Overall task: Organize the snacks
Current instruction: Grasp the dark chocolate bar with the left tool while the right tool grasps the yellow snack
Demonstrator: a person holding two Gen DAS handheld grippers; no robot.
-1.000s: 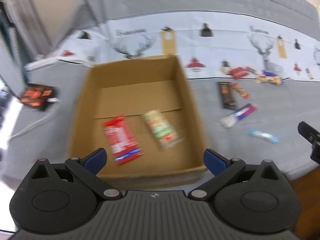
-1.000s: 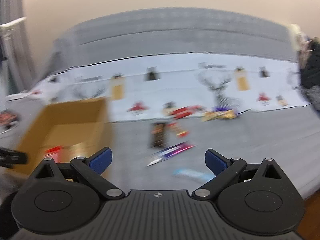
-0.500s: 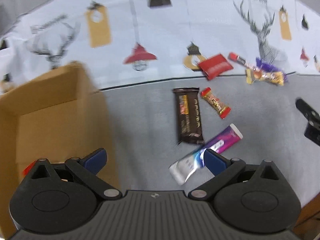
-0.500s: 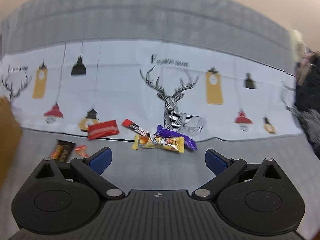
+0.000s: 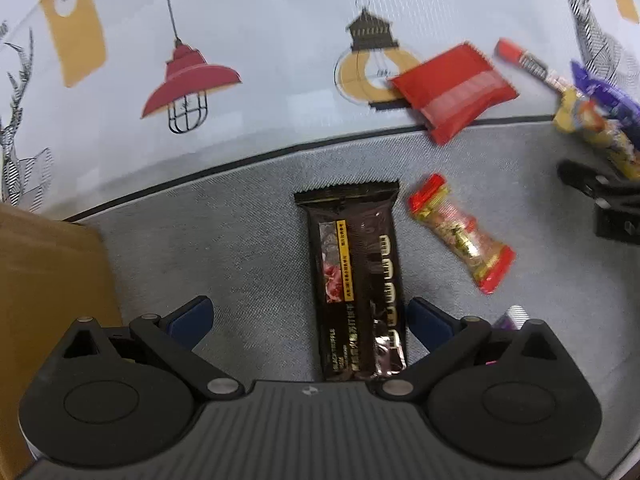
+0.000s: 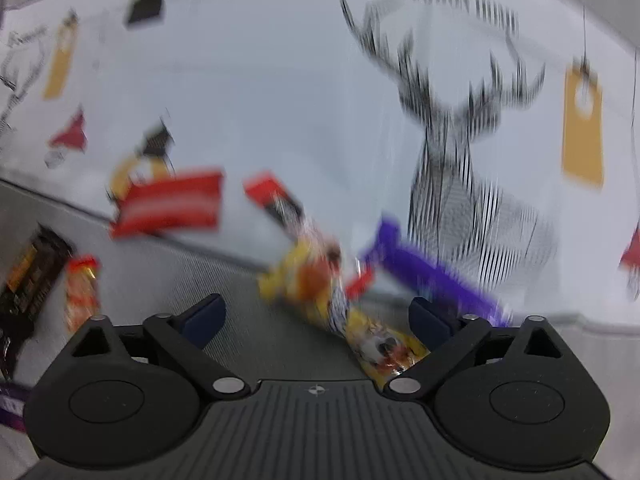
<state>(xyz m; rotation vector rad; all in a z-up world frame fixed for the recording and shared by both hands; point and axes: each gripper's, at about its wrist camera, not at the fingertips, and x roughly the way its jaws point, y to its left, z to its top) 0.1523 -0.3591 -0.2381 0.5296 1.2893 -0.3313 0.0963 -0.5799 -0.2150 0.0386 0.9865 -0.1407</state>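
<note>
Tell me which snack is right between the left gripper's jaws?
The long dark brown chocolate bar. It lies between the open jaws; the red-ended candy and red packet lie farther off.

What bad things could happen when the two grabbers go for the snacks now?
The dark chocolate bar lies off-centre between the left gripper's open jaws, close to the right one, so a pinch might catch only its edge. The yellow snack pack under the right gripper overlaps the purple wrapper and a red-tipped stick, so those might get dragged along.

No legible text on black bar [image 5: 356,276]
</note>
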